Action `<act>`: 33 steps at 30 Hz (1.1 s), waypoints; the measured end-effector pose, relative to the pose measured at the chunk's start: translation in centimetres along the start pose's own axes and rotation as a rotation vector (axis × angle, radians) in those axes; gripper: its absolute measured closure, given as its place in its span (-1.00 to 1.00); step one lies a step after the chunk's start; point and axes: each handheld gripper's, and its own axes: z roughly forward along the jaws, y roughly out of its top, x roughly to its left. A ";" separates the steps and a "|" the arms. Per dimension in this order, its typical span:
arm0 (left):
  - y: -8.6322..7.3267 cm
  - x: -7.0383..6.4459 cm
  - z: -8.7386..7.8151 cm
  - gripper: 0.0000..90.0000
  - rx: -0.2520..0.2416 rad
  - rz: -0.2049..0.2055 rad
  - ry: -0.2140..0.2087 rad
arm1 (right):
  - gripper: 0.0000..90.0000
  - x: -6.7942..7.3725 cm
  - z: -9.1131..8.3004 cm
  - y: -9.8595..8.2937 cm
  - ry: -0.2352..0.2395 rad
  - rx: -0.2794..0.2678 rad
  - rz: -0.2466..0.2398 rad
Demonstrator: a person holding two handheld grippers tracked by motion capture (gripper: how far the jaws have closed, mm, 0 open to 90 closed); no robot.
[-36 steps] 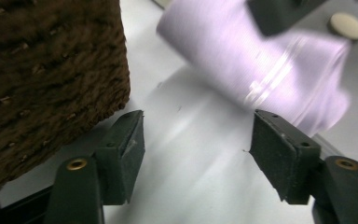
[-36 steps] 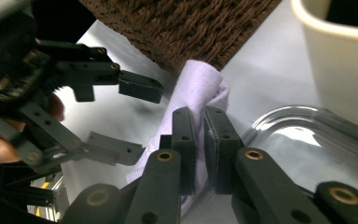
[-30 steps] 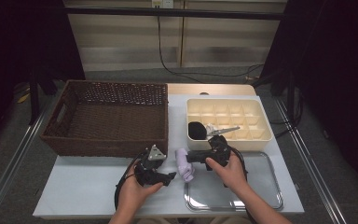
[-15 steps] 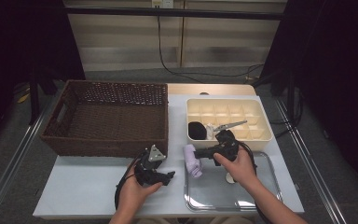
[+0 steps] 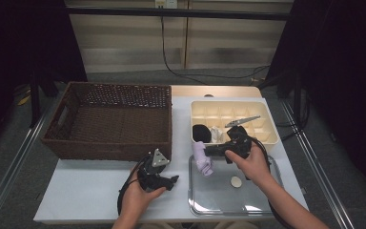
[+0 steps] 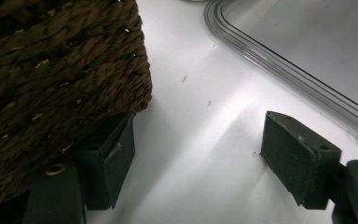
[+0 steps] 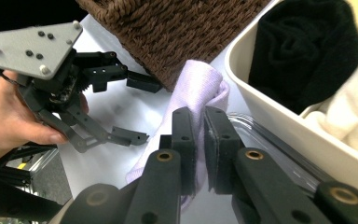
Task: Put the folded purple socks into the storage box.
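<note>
Where the high view looks down on the white table (image 5: 90,191), the right hand-held gripper (image 5: 208,151) pinches a rolled lilac cloth (image 5: 201,159), which hangs over the near-left rim of a shallow clear plastic tray (image 5: 262,202). A small round white disc (image 5: 236,181) lies in that tray. Behind it stands a cream compartment box (image 5: 271,136) holding a black cloth bundle (image 5: 201,133), a white cloth (image 5: 216,134) and what looks like a slim grey metal tool (image 5: 242,121), too small to tell for sure. The left hand-held gripper (image 5: 170,180) rests low over the table just in front of the dark brown woven wicker basket (image 5: 109,121).

Seen from the left gripper view, its jaws stand wide apart with bare table between them, one jaw beside the basket's corner (image 6: 60,70), the tray's rim (image 6: 279,77) beyond the other.

Along the right gripper view, the jaws are nearly closed on the lilac cloth (image 7: 198,93), with the black bundle (image 7: 303,51) in the box to the right and the left hand-held gripper (image 7: 142,109) spread open farther off.
</note>
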 end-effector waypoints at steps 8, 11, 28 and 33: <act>-0.3 -0.1 0.1 -0.52 -0.018 0.002 -0.003 | 0.86 -0.3 -1.5 0.7 -0.007 -0.018 -0.003; -0.4 0.0 0.1 -0.54 -0.024 0.014 -0.008 | 0.86 -0.5 -2.0 1.1 -0.012 -0.024 -0.002; -0.4 -0.1 0.1 -0.55 -0.022 0.013 -0.007 | 0.86 -2.4 -4.6 3.1 -0.078 -0.060 0.017; -0.4 -0.1 0.1 -0.55 -0.023 0.013 -0.008 | 0.86 -3.2 -5.2 3.4 -0.087 -0.067 0.028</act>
